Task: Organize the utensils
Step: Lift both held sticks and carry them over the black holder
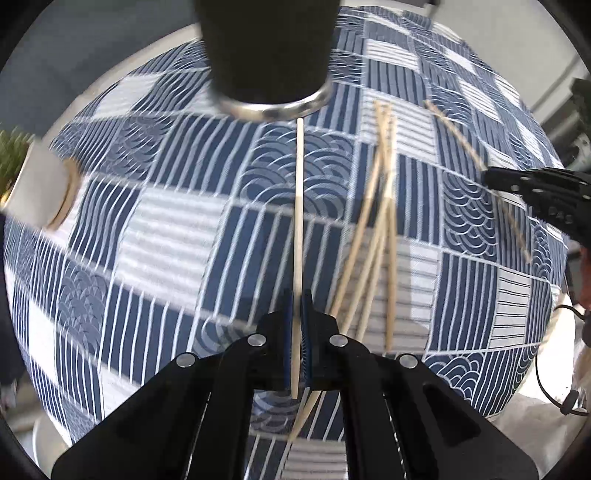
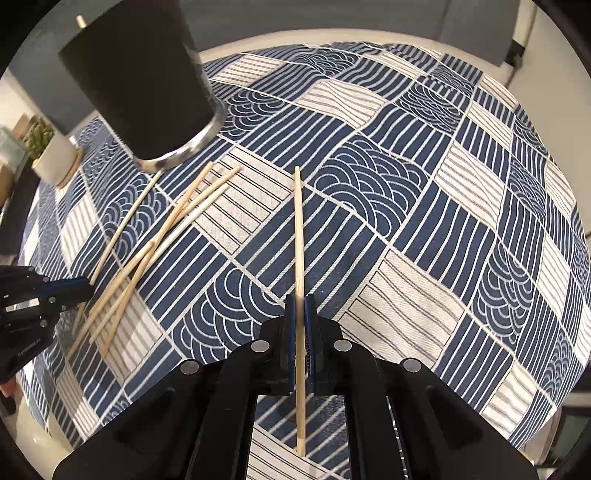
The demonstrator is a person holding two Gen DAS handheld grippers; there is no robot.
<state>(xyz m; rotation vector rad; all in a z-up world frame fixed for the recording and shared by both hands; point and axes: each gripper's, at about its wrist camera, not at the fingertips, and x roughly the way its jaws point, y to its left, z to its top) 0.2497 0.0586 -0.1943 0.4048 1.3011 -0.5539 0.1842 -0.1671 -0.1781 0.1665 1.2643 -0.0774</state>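
My left gripper [image 1: 297, 299] is shut on a pale wooden chopstick [image 1: 298, 206] that points toward the black metal-rimmed cup [image 1: 266, 51] ahead. My right gripper [image 2: 300, 301] is shut on another chopstick [image 2: 300, 240], held above the cloth. Several loose chopsticks [image 1: 380, 221] lie crossed on the blue-and-white patterned tablecloth [image 1: 177, 221], right of my left gripper. In the right wrist view the loose chopsticks [image 2: 155, 247] lie to the left, below the cup [image 2: 144, 81]. The left gripper [image 2: 74, 288] shows at the left edge there; the right gripper [image 1: 498, 181] shows at the right edge of the left wrist view.
A small white plant pot [image 1: 40, 188] on a wooden coaster stands at the left; it also shows in the right wrist view [image 2: 55, 155]. One chopstick end [image 2: 80, 20] sticks out of the cup's top. The tablecloth [image 2: 406, 184] ends at a pale table edge behind.
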